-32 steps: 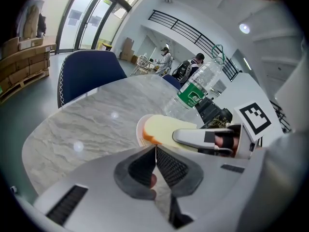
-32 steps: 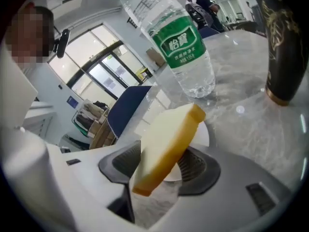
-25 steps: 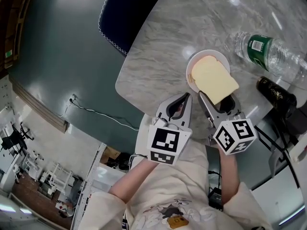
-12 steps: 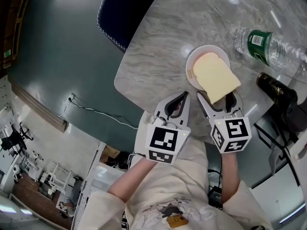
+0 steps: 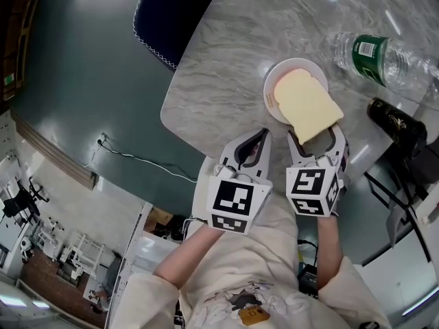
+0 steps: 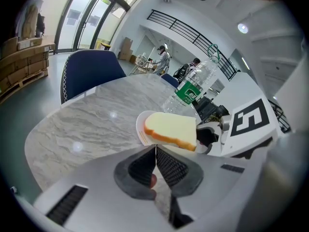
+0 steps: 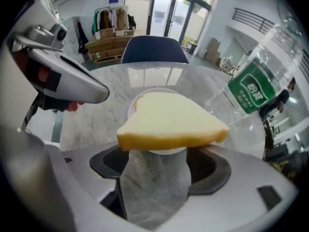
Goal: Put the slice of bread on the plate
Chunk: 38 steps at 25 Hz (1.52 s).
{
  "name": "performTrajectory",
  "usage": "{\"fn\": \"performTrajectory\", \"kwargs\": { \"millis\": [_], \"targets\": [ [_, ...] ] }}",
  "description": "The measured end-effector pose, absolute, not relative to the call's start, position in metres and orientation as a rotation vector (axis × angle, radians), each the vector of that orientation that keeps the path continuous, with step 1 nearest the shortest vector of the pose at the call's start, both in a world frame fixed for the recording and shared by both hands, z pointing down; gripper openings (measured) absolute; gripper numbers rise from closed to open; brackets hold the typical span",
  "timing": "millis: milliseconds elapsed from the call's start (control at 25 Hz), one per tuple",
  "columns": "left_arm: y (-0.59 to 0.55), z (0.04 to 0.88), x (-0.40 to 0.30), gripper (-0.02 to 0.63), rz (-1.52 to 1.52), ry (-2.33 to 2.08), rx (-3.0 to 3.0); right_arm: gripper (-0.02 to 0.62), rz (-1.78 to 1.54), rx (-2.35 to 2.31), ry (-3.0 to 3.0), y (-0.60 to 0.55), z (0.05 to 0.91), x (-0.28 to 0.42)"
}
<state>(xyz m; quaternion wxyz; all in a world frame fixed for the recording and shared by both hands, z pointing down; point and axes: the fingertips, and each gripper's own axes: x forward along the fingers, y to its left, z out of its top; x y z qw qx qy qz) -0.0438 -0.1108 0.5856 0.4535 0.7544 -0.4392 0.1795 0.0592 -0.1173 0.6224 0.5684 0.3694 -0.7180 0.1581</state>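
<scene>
While the right tongs (image 5: 315, 137) stand with jaws wide apart, having just been opening, the near end of the slice of bread (image 5: 307, 101) lies across the gap between their tips. The pads are not pressing on it. The rest of the slice reaches forward onto the white plate (image 5: 278, 74), just ahead of these tongs.

Left tongs (image 6: 155, 151): jaws closed together, nothing between them. They sit close beside the right tongs, on their left, with tips short of the plate's rim. Seen from them, slice and plate lie ahead and a little right.

Surroundings:
- Grey marble table (image 5: 226, 67) carries the plate and runs on ahead of both tongs.
- Clear water bottle (image 5: 381, 60) with a green label, ahead and to the right of the right tongs, beyond the plate. It is near the plate but apart from it. Upright or lying, I cannot tell.
- Dark bottle-like object (image 5: 398, 125) right of the right tongs, near the table's edge.
- Blue chair (image 5: 171, 12) ahead-left of the left tongs, past the table's far edge.
- Thin cable (image 5: 137, 160) on the floor, left of the left tongs.
</scene>
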Motion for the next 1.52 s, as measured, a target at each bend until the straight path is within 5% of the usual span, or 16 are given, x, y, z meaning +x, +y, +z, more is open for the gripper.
{"fn": "performTrajectory", "kwargs": {
  "millis": [400,600,840,1520],
  "targets": [
    [-0.107,0.585,-0.041,0.011,0.446,-1.087,1.864,0.302,0.144,0.789,-1.581,-0.120,0.615,0.082],
    [-0.102,0.585,-0.038,0.011,0.453,-1.080,1.866,0.103,0.045,0.777,-1.545,-0.120,0.607,0.091],
    [-0.101,0.583,-0.028,0.011,0.462,-1.069,1.877,0.016,0.042,0.780,-1.566,-0.113,0.606,0.093],
    [-0.109,0.559,-0.028,0.011,0.534,-1.113,1.903,0.006,0.072,0.860,-1.691,-0.115,0.572,0.090]
  ]
}}
